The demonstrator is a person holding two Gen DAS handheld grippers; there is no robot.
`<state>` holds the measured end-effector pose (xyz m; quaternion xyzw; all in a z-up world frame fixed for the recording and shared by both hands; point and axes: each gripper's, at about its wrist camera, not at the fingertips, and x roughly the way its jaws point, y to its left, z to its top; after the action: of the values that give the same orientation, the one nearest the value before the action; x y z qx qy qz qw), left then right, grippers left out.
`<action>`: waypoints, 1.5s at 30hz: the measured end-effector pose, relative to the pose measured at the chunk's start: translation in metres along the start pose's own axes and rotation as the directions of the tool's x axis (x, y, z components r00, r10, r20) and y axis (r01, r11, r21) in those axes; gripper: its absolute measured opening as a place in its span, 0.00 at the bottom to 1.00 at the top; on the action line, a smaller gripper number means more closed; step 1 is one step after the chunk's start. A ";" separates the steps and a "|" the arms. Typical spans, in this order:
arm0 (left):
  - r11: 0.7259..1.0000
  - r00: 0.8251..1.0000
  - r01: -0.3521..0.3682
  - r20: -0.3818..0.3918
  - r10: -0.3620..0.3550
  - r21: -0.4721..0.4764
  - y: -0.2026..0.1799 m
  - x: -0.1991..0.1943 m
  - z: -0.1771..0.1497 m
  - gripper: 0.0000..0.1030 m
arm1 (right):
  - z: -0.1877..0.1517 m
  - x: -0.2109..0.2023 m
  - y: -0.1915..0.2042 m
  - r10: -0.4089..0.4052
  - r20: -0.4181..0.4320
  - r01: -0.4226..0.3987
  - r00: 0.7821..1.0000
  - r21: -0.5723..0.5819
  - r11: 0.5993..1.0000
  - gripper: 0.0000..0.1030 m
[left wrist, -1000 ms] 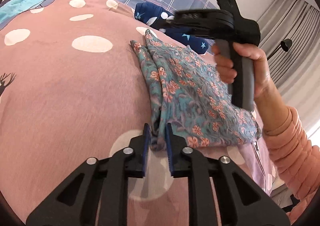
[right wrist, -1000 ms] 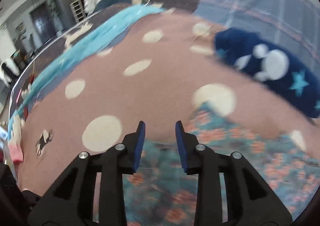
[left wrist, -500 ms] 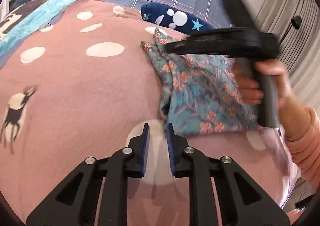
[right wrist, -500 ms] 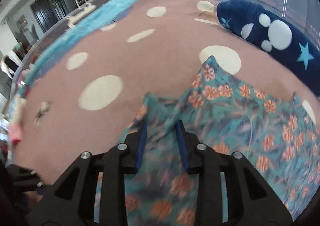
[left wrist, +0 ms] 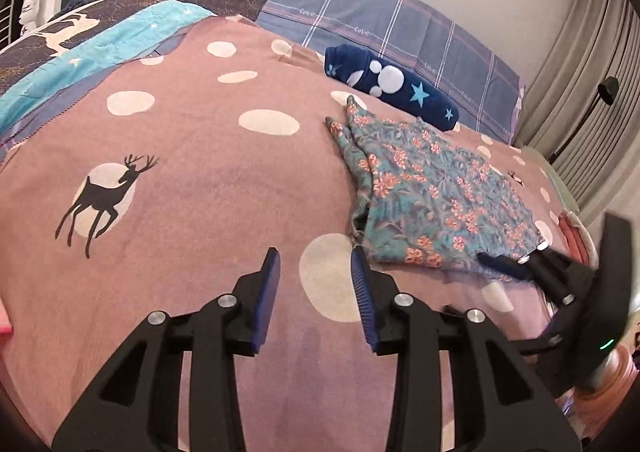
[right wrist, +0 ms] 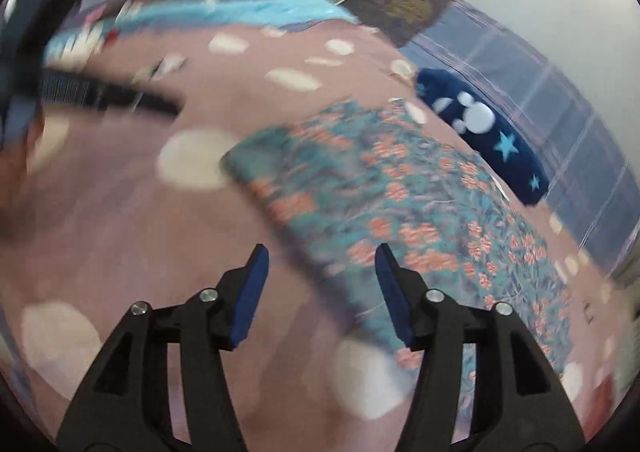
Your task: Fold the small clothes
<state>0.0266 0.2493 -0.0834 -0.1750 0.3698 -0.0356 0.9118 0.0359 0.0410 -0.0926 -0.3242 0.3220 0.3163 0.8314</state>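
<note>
Floral garment point(left wrist: 432, 187) folded flat on the pink spotted bed cover point(left wrist: 200, 179), just in front of the navy star-print roll point(left wrist: 392, 87). Released a second ago: left tool point(left wrist: 316, 284) earlier pinching the near corner, now spread wide and empty, backed off just short of the hem. Right tool point(right wrist: 320, 284) likewise spread, holding nothing, above the near edge. Probably one fold finished; next fold or smoothing likely.
</note>
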 end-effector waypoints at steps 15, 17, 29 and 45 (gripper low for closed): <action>0.988 0.998 -0.024 0.047 0.032 -0.153 0.045 0.005 0.002 0.56 | 0.028 0.045 0.021 -0.175 0.022 0.176 0.984 -0.088 0.980 0.58; 0.985 0.997 -0.006 0.069 0.018 -0.174 0.049 0.007 0.007 0.57 | 0.034 0.050 0.026 -0.208 0.033 0.211 0.977 -0.116 0.971 0.58; 0.985 0.997 0.080 0.016 -0.079 -0.150 0.046 0.031 0.065 0.72 | 0.061 0.089 0.034 -0.338 0.069 0.345 0.939 -0.179 0.921 0.27; 0.912 0.877 0.344 -0.270 -0.397 -0.223 -0.013 0.191 0.133 0.73 | 0.056 0.057 -0.005 -0.147 0.090 0.137 0.985 0.106 0.985 0.07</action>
<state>0.2564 0.2388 -0.1168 -0.3110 0.4693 -0.2057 0.8004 0.0921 0.0979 -0.1004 -0.2886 0.2722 0.2551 0.8818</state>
